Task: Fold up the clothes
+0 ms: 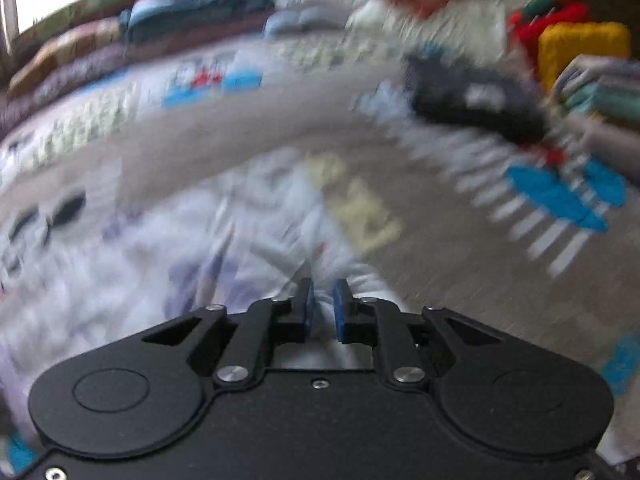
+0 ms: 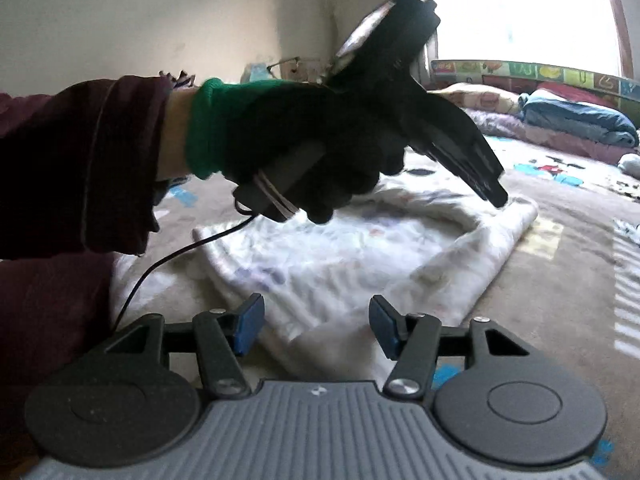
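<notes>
A white garment with a pale print (image 2: pixel 340 264) lies partly folded on a grey patterned rug (image 2: pixel 560 300). The left wrist view is motion-blurred; there my left gripper (image 1: pixel 322 306) has its blue pads close together with a fold of the white garment (image 1: pixel 224 248) pinched between them. From the right wrist view, a black-gloved hand (image 2: pixel 304 148) holds the left gripper (image 2: pixel 498 198), whose tip is at the garment's far right corner. My right gripper (image 2: pixel 316 328) stands open just above the garment's near edge, nothing between its fingers.
Rolled quilts and pillows (image 2: pixel 576 120) line the far edge under a bright window. In the left wrist view a stack of folded clothes (image 1: pixel 600 92), a yellow item (image 1: pixel 580 48) and a dark object (image 1: pixel 472 96) sit at the right. A thin black cable (image 2: pixel 168 260) hangs from the hand.
</notes>
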Tool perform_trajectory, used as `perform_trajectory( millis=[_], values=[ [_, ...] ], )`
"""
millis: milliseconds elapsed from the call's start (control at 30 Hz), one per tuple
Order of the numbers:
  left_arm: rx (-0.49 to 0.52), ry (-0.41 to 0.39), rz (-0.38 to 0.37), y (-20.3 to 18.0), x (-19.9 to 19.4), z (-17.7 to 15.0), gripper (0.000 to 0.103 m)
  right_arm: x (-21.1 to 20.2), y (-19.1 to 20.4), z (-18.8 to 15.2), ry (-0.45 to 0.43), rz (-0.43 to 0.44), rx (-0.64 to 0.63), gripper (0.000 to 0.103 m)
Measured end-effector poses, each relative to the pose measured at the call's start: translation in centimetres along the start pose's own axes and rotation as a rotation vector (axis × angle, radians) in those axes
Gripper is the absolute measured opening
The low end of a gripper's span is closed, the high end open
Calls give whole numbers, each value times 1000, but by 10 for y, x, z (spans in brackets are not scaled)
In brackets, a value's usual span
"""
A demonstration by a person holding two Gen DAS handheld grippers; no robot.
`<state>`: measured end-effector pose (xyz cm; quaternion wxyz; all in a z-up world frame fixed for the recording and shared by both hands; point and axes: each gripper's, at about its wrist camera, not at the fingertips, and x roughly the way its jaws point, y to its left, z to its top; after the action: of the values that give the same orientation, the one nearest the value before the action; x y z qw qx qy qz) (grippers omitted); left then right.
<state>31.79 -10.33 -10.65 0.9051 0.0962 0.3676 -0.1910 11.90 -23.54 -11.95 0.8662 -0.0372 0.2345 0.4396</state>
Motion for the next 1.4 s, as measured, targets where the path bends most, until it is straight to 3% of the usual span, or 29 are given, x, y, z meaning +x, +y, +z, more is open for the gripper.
perform_trajectory(
  millis=[100, 300, 367, 433, 467, 667, 700, 733, 800, 833, 1033, 1133, 1233, 1400],
  values=[
    [-35, -24, -3, 3, -5, -1, 11, 13, 5, -9, 64, -1, -14, 63],
    [-189, -55, -108, -4, -68, -51, 12, -2, 10, -7, 17, -12, -30, 63],
    [-243, -64, -147, -6, -90, -70, 19, -16, 15, -8, 8, -9, -36, 63],
    [-297, -72, -185, -9, -111, -88, 36, -30, 19, -9, -1, -6, -41, 62],
    [-324, -77, -205, -10, -122, -97, 39, -37, 19, -11, 0, -10, -41, 62],
    [-479, -52, -298, -22, -137, -135, 39, -45, 14, -16, -18, -66, -11, 62],
    [-505, -45, -312, -25, -136, -141, 37, -42, 15, -17, -12, -71, -9, 62],
    [-518, -45, -320, -28, -135, -144, 29, -38, 16, -19, -4, -75, -6, 62],
    [-506, -56, -305, -33, -133, -143, 12, -30, 18, -20, 8, -72, 6, 63],
    [-495, -58, -294, -34, -133, -143, 10, -27, 19, -21, 12, -71, 9, 65],
    [-429, -63, -235, -25, -140, -142, 9, -30, 24, -23, 13, -47, 21, 65],
    [-414, -77, -232, -21, -144, -141, 17, -40, 23, -22, -7, -38, 33, 62],
    [-399, -92, -229, -17, -147, -140, 19, -46, 22, -18, -42, -90, -9, 61],
    [-365, -119, -227, -12, -151, -136, 20, -16, 25, -15, -9, -92, -70, 62]
  ],
)
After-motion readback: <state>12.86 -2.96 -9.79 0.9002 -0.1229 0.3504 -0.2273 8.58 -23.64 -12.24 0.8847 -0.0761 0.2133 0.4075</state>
